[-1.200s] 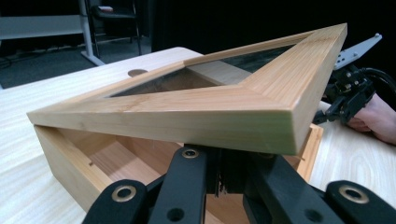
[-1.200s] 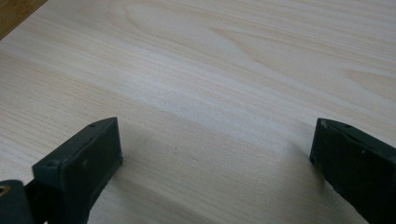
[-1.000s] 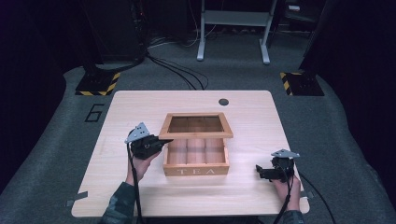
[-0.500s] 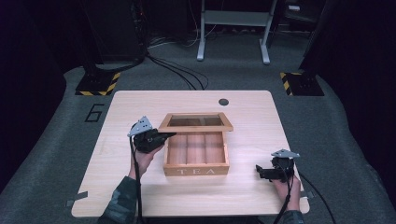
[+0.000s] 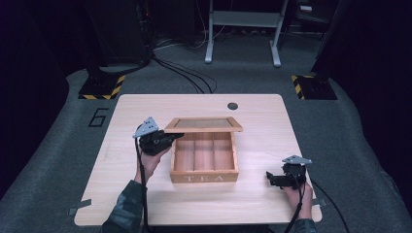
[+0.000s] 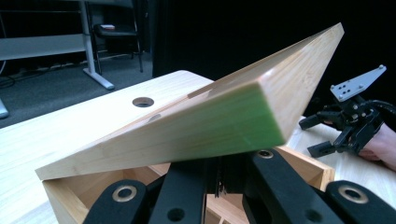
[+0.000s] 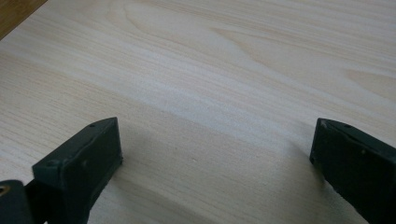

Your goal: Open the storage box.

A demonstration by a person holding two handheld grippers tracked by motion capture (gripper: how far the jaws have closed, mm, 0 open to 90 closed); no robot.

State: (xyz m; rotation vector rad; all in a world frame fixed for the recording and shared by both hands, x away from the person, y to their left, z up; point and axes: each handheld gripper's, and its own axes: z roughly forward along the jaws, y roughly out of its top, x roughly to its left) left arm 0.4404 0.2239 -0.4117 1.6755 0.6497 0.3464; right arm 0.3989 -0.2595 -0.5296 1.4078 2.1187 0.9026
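Diff vs 1.0 s ago: lid (image 5: 204,124) is higher now, hinged up further off the tea box (image 5: 204,165), and the left gripper (image 5: 171,139) has moved up and toward the box's left edge with it. Right gripper (image 5: 272,178) hasn't moved, box hasn't shifted.

Lower right of the high view: right gripper sits low over the table (image 5: 257,204), well apart from the box, jaws wide apart with bare wood between them in the right gripper view.

Center-left: left gripper is at the lid's left front corner. In the left gripper view its jaws are nearly together right under the lid edge (image 6: 224,121); can't tell if they're actually clamped on it.

Box at frame center, "TEA" on its front wall. Three compartments visible, contents can't be made out.

Farther up: small dark round hole (image 5: 232,106) in the tabletop behind the box.
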